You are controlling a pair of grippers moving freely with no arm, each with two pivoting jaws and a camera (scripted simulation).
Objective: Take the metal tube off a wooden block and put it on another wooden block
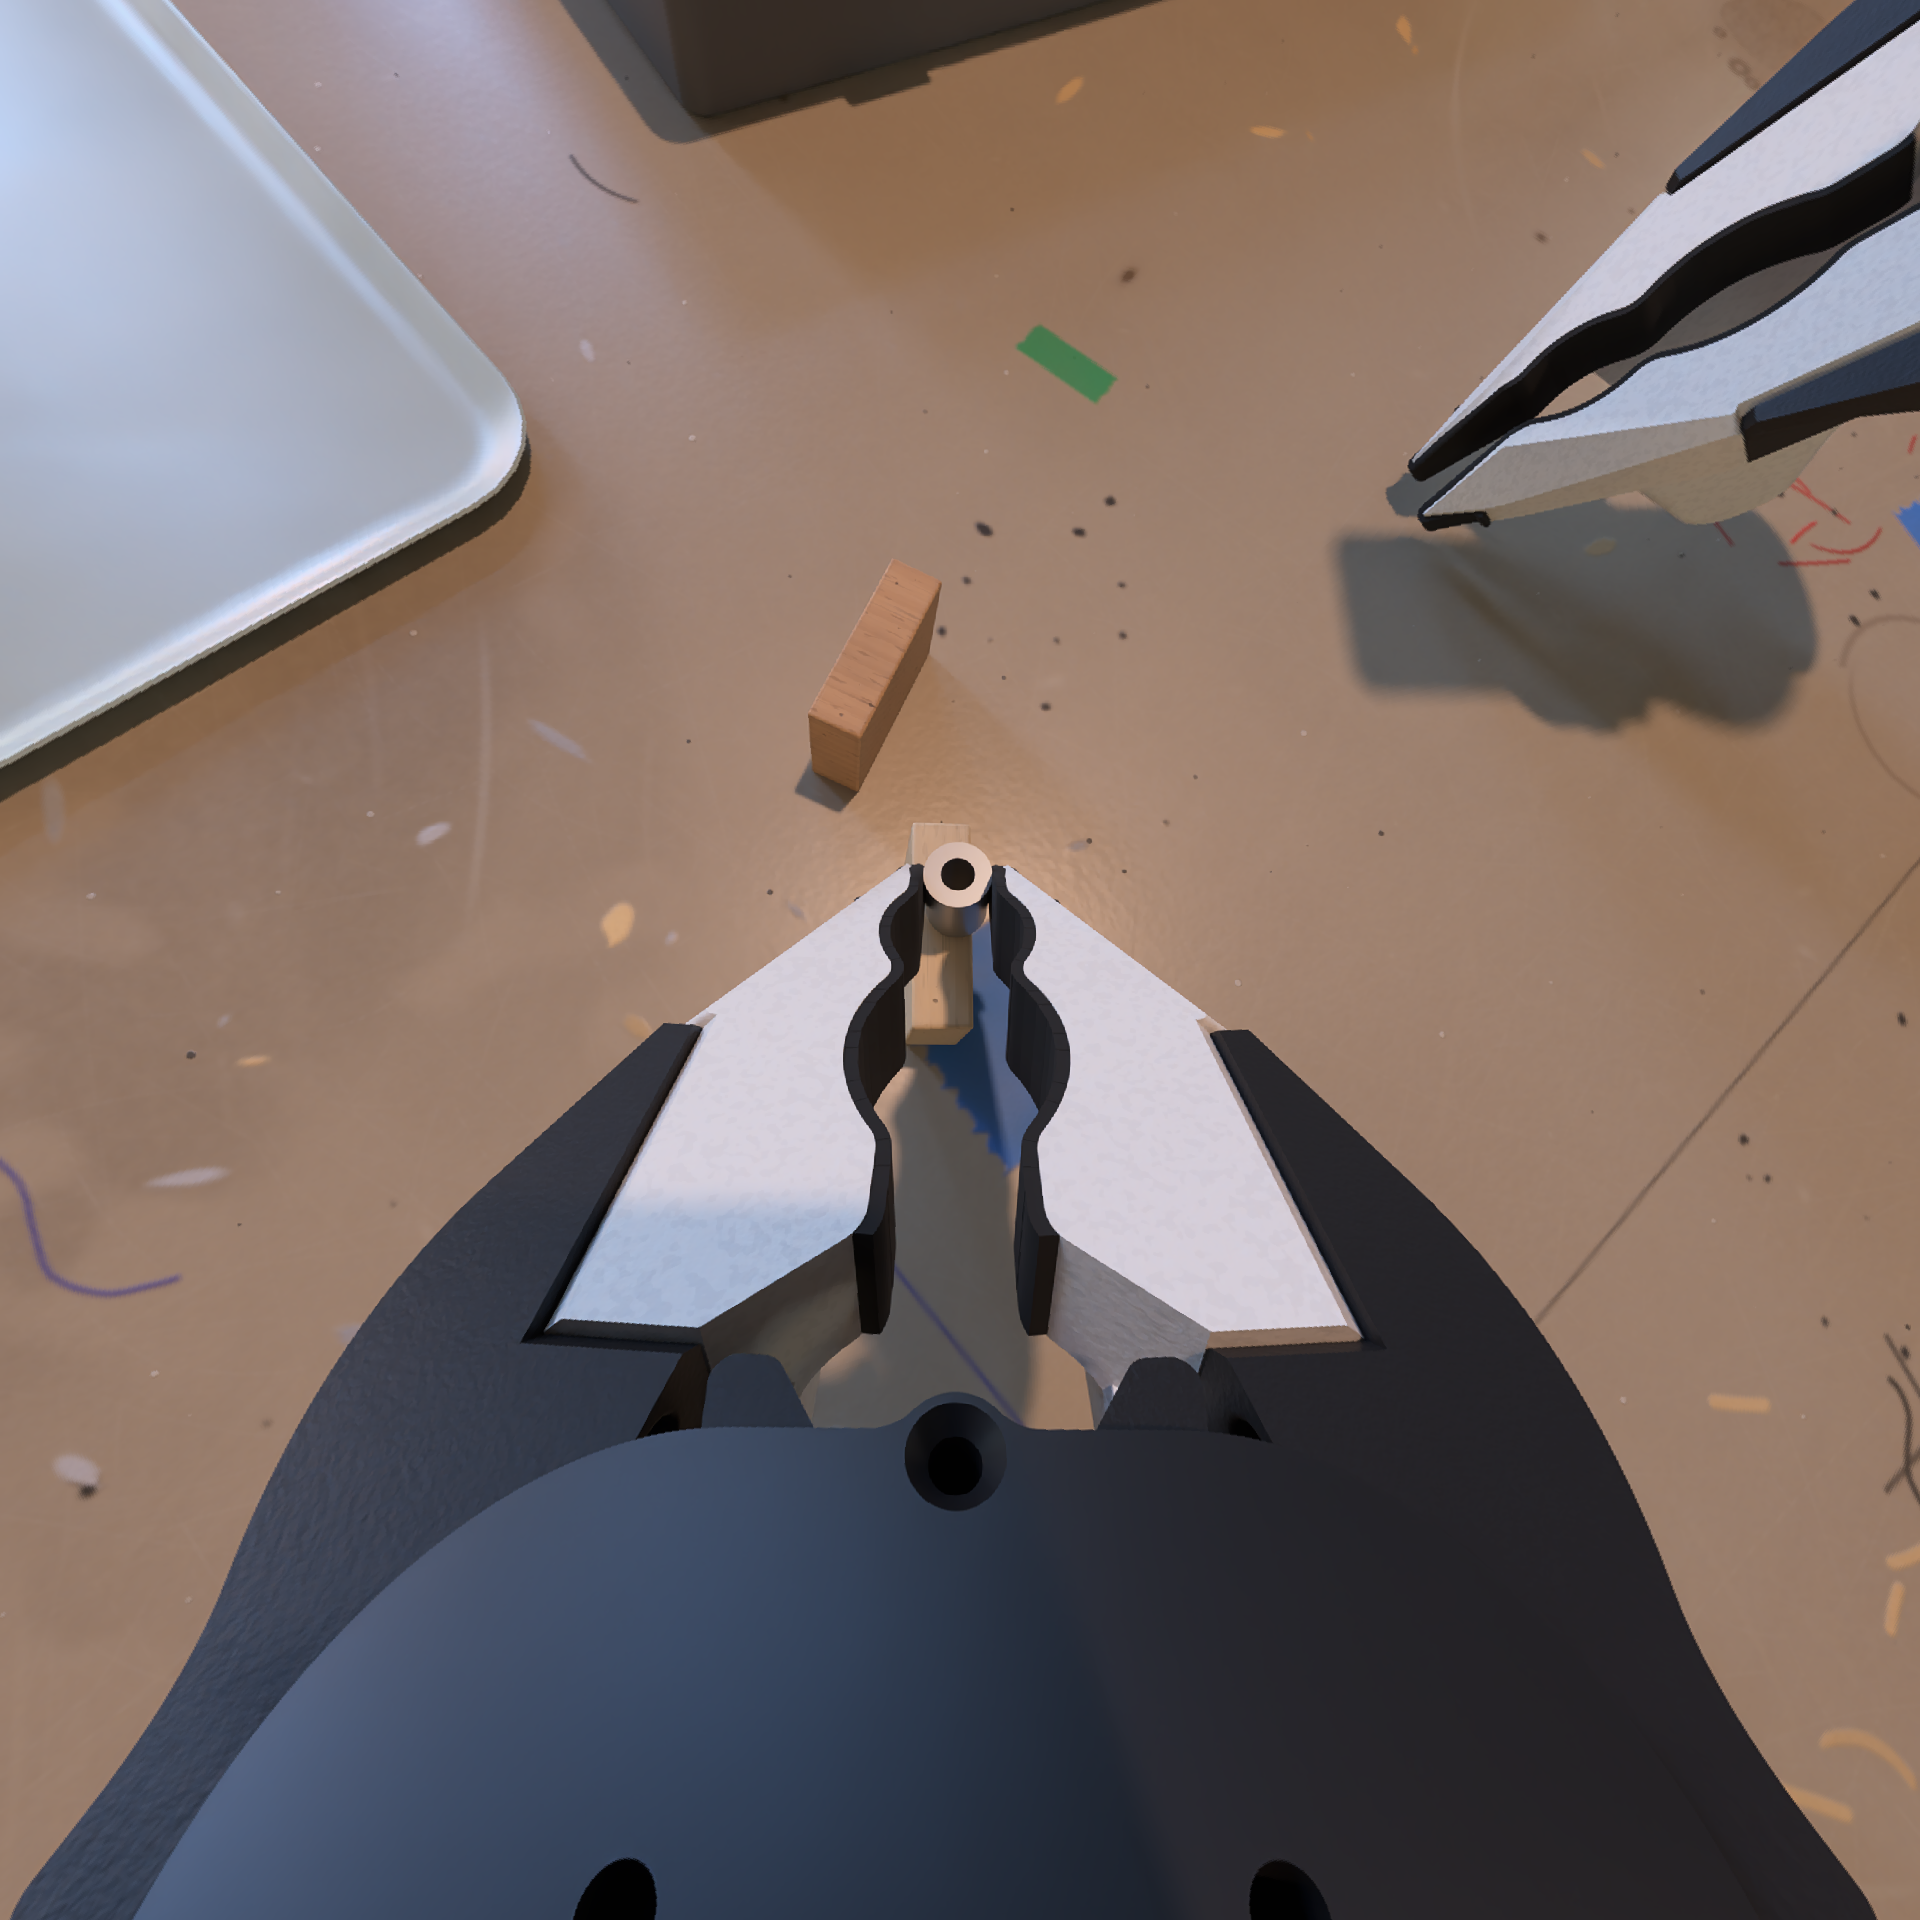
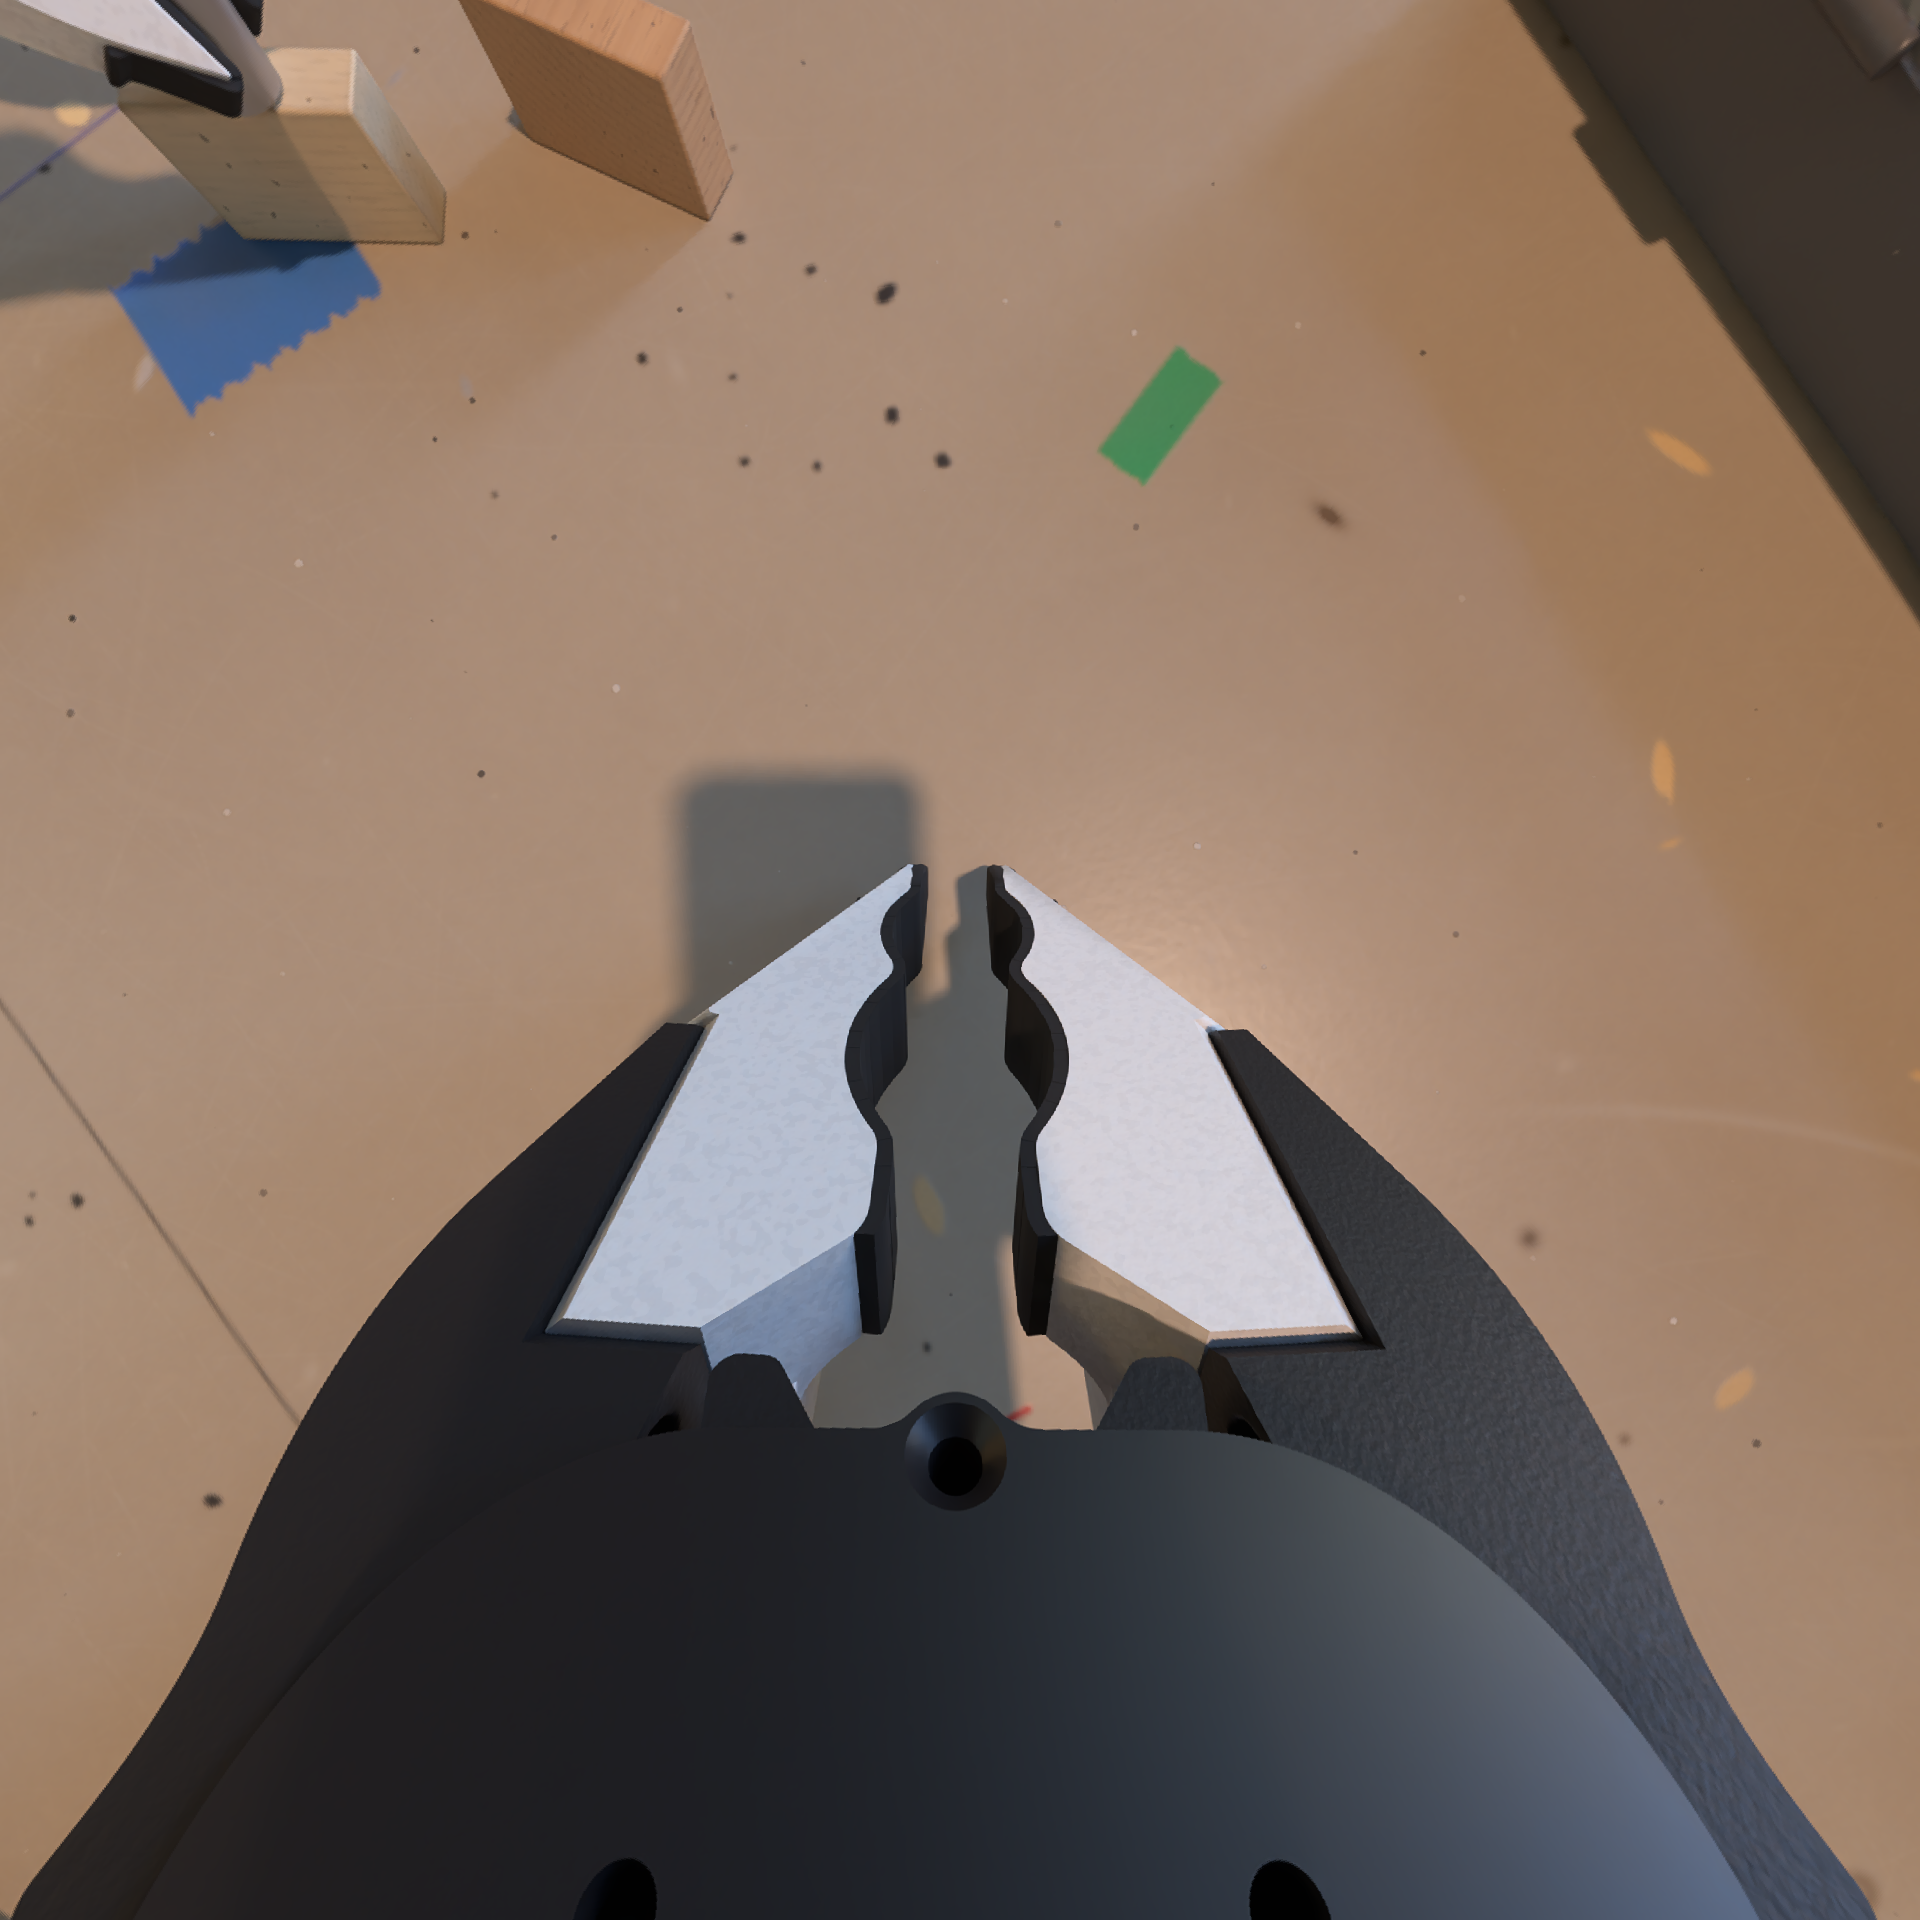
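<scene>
My left gripper (image 1: pixel 956 883) is shut on the metal tube (image 1: pixel 956 878), which stands upright between the fingertips. The tube is over the far end of a pale wooden block (image 1: pixel 938 987); I cannot tell whether it touches the block. A darker wooden block (image 1: pixel 878 675) lies just beyond it, to the left. The right wrist view shows both blocks at its top left, the pale block (image 2: pixel 312 156) and the darker one (image 2: pixel 613 94), with the left gripper's fingers (image 2: pixel 166 52) above the pale one. My right gripper (image 2: pixel 954 873) is empty, jaws a narrow gap apart, hovering over bare table; it also shows in the left wrist view (image 1: pixel 1429 494).
A white tray (image 1: pixel 208 364) lies at the far left. A dark box (image 1: pixel 831 52) stands at the back and also shows in the right wrist view (image 2: pixel 1766 156). A green tape strip (image 1: pixel 1065 364) and a blue tape patch (image 2: pixel 249 312) lie flat on the brown table.
</scene>
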